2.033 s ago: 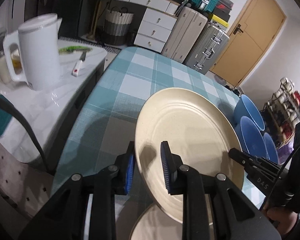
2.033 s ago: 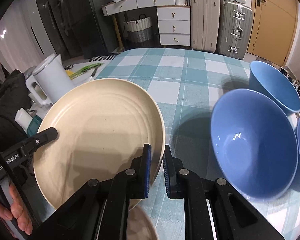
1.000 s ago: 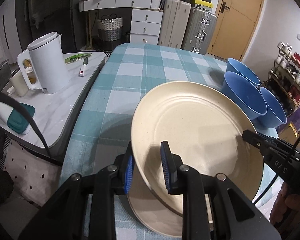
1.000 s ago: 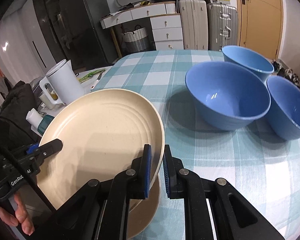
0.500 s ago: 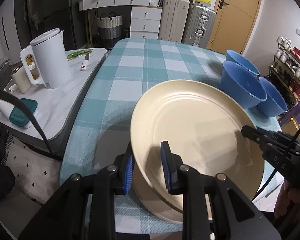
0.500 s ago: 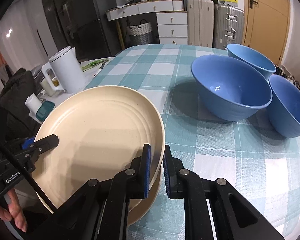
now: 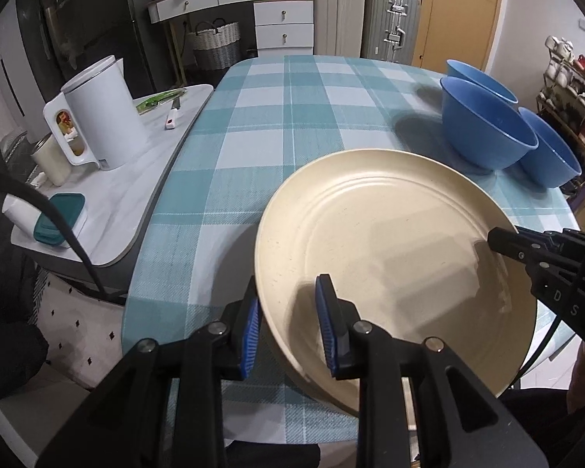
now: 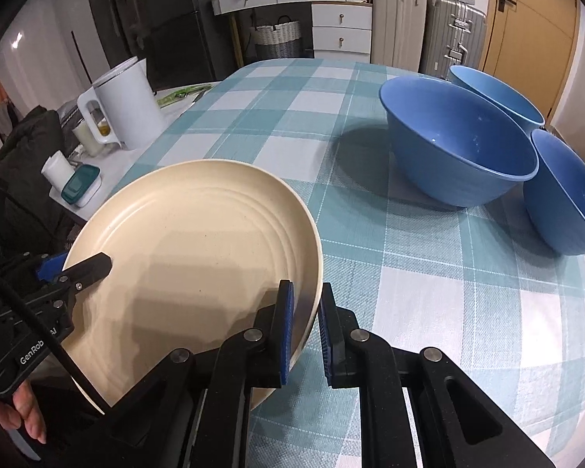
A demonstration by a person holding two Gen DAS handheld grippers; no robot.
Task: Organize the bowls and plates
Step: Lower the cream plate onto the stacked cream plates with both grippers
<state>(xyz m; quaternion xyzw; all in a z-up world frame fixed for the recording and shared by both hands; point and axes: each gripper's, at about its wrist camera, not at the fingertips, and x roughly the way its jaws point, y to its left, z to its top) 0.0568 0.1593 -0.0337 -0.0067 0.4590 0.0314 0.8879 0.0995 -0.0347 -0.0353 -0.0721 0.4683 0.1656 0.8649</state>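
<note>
Both grippers hold one cream plate (image 7: 390, 241) (image 8: 183, 234) low over the near end of the checked table (image 7: 292, 117). My left gripper (image 7: 288, 323) is shut on its left rim, one pad inside and one outside. My right gripper (image 8: 305, 327) is shut on the right rim. Each gripper also shows in the other view: the right gripper (image 7: 503, 241), the left gripper (image 8: 74, 269). Under the plate's near edge a sliver of a second cream plate (image 7: 312, 384) peeks out; I cannot tell if they touch. Three blue bowls (image 7: 487, 132) (image 8: 456, 144) stand close together at the far right.
A white kettle (image 7: 105, 117) (image 8: 128, 105) and a teal-lidded box (image 7: 58, 218) sit on a side counter left of the table. The table's near edge (image 7: 253, 429) lies just below the plate. A person's fingers (image 8: 27, 417) show at lower left. Drawers and suitcases stand beyond the table.
Both grippers have come down with the plate, which has levelled out. The second plate, plainly visible beneath it earlier, is now almost covered.
</note>
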